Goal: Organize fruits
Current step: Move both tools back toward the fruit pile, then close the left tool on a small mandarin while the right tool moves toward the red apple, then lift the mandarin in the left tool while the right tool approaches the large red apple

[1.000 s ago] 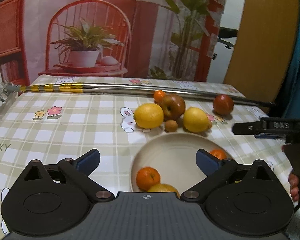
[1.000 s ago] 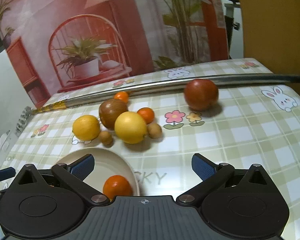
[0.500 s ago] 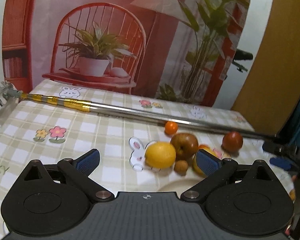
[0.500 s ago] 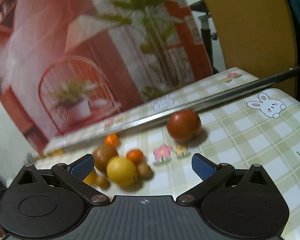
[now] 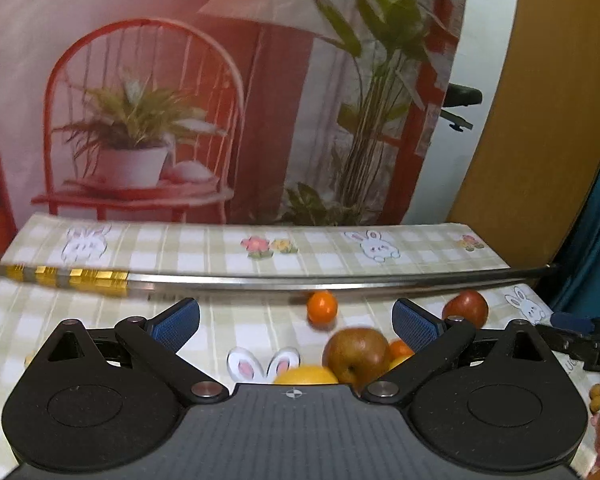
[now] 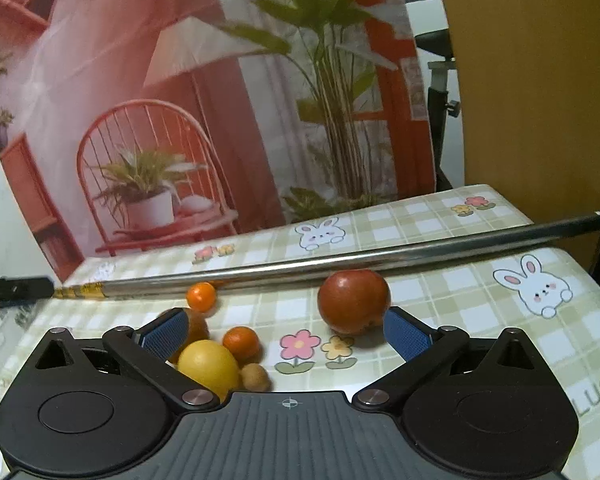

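- Left gripper (image 5: 296, 322): jaws spread wide, blue pads far apart, nothing held; hovers above the table, fruit cluster showing between and under the fingers.
- Right gripper (image 6: 286, 330): also wide open, empty; red apple sits just off its right blue pad (image 6: 406, 338).
- Fruit count, right wrist view, near to far: 1 small brown round fruit (image 6: 255, 377), 1 yellow lemon (image 6: 208, 366) touching it, 1 small orange (image 6: 241, 343) just behind, 1 brownish apple (image 6: 196, 326) mostly hidden by the left finger, 1 red apple (image 6: 354, 301) apart on the right, 1 tiny orange (image 6: 201, 297) next to the pole.
- Left wrist view adds a second yellow fruit (image 5: 306, 376) at the gripper's body edge; brown apple (image 5: 356, 354) beside it, red apple (image 5: 465, 308) and tiny orange (image 5: 322, 307) further back. So 2 yellow, 2 apples, 2 small oranges, 1 brown nut-like fruit seen.
- 1 long metal pole (image 6: 340, 262) lies across the table behind all fruit, gold-banded toward the left end.
- Checked tablecloth (image 6: 460, 320): open room right of the red apple up to the rounded right edge; bare strip behind the pole to the far edge.
- Printed backdrop (image 5: 180, 100) stands right at the far table edge.
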### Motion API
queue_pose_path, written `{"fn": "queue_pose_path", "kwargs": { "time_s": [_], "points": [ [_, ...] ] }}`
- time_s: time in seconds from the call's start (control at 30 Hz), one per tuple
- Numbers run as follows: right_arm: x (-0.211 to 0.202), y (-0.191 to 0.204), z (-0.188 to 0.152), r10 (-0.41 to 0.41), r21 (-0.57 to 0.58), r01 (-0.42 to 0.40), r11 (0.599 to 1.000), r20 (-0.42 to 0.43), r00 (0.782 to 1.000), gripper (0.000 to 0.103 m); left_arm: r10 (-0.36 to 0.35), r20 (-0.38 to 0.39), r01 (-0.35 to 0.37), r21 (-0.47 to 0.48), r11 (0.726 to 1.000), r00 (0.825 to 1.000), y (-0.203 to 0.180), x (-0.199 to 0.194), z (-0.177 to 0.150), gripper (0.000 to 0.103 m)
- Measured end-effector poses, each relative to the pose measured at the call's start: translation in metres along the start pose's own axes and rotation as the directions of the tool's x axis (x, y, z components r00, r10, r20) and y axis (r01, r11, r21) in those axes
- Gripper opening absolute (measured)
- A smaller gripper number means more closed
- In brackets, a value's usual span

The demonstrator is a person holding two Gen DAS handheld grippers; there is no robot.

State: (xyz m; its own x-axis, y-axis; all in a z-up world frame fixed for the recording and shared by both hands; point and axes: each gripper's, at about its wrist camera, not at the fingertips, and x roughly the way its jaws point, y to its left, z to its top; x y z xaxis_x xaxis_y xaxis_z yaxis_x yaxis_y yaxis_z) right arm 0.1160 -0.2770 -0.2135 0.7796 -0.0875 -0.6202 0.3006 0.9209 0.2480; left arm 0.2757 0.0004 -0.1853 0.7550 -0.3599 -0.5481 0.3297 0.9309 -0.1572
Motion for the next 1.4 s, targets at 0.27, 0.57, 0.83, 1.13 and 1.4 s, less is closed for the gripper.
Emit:
{"fn": "queue_pose_path", "kwargs": {
  "time_s": [0.27, 0.57, 0.83, 1.13, 1.4],
  "points": [
    [0.003, 0.008, 0.001, -0.077, -0.155, 0.081, 0.985, 0.029, 0.997, 0.103, -0.013, -0.051, 0.014, 0.021, 1.0, 0.999, -0.008, 0.037, 0.011, 0.103],
    [0.01, -0.012, 0.001, -0.002, -0.056, 0.004, 0.998, 0.046, 0.999, 0.103, -0.078, -0.132, 0.076, -0.019, 0.997, 0.988, -0.01, 0.096, 0.014, 0.069],
    [0.024, -0.021, -0.005, 0.004, -0.025, -0.003, 1.0, 0.01, 1.0, 0.103, -0.131, -0.234, 0.106, -0.117, 0.987, 0.963, -0.003, 0.151, 0.006, 0.057],
    [0.028, -0.026, -0.012, 0.037, -0.002, -0.037, 0.999, 0.015, 0.999, 0.103, -0.124, -0.29, 0.091, -0.127, 0.988, 0.949, -0.003, 0.179, 0.002, 0.057],
    [0.033, -0.028, -0.016, 0.044, 0.018, -0.044, 0.999, -0.004, 0.999, 0.099, -0.117, -0.336, 0.076, -0.133, 0.988, 0.935, 0.001, 0.19, 0.001, 0.036]
  ]
}}
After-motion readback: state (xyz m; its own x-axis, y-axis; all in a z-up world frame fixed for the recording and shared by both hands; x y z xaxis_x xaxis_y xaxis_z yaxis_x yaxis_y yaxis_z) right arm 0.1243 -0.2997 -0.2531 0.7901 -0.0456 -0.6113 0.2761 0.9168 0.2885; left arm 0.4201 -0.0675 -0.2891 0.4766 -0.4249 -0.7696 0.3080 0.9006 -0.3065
